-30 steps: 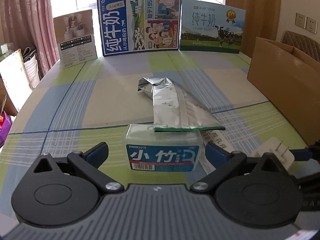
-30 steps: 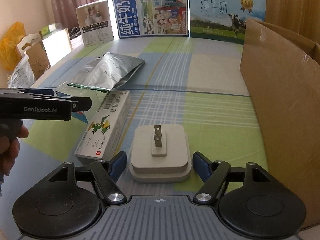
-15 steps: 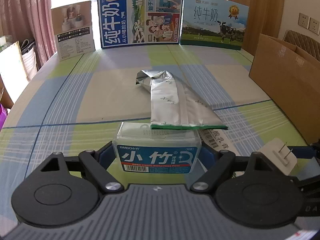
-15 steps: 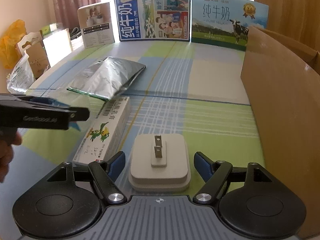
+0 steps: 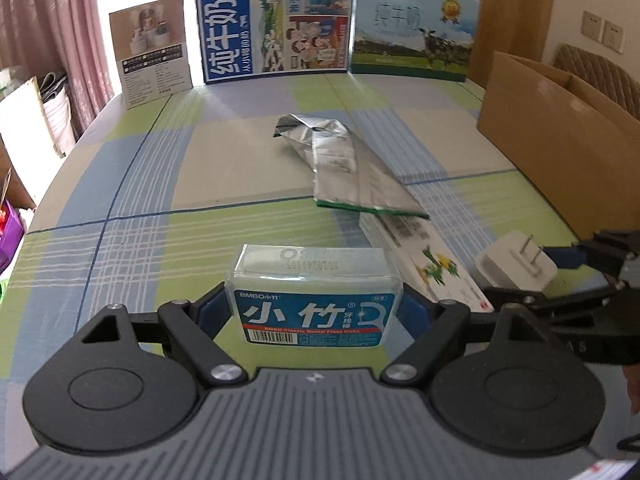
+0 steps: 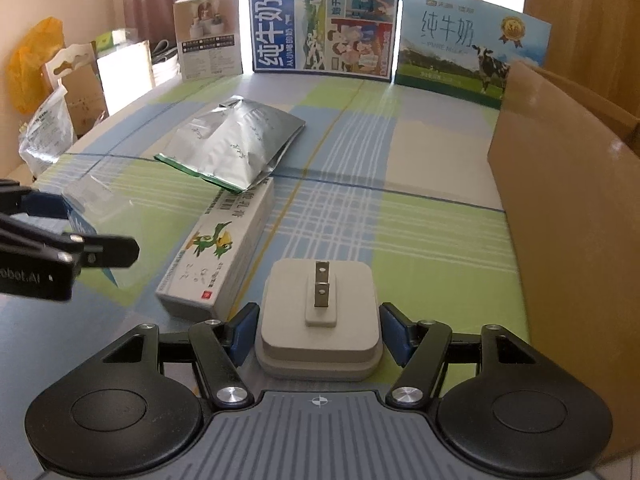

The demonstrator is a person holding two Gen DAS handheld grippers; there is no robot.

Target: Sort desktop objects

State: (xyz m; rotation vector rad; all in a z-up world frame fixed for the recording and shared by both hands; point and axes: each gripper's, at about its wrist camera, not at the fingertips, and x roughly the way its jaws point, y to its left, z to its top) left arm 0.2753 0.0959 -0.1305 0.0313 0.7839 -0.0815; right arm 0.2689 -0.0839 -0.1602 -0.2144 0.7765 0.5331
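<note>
My left gripper (image 5: 314, 306) is shut on a clear dental floss pick box (image 5: 314, 276) with a blue label, both pads pressed on its short ends just above the checked tablecloth. The same gripper (image 6: 80, 240) shows at the left edge of the right wrist view. A white plug charger (image 6: 319, 320) lies prongs up between the fingers of my right gripper (image 6: 319, 334). Its jaws are closing and the blue pads touch the charger's sides. In the left wrist view the charger (image 5: 516, 268) sits at the right with the right gripper (image 5: 580, 256) around it.
A long white box with a green bird (image 6: 224, 252) lies between the two grippers, its far end under a silver foil bag (image 6: 236, 144). An open cardboard box (image 6: 560, 200) stands along the right. Milk cartons (image 5: 276, 24) and a small card line the table's far edge.
The left jaws closed onto the floss box, which now sits closer and a little higher. The right jaws narrowed until their pads reached the charger.
</note>
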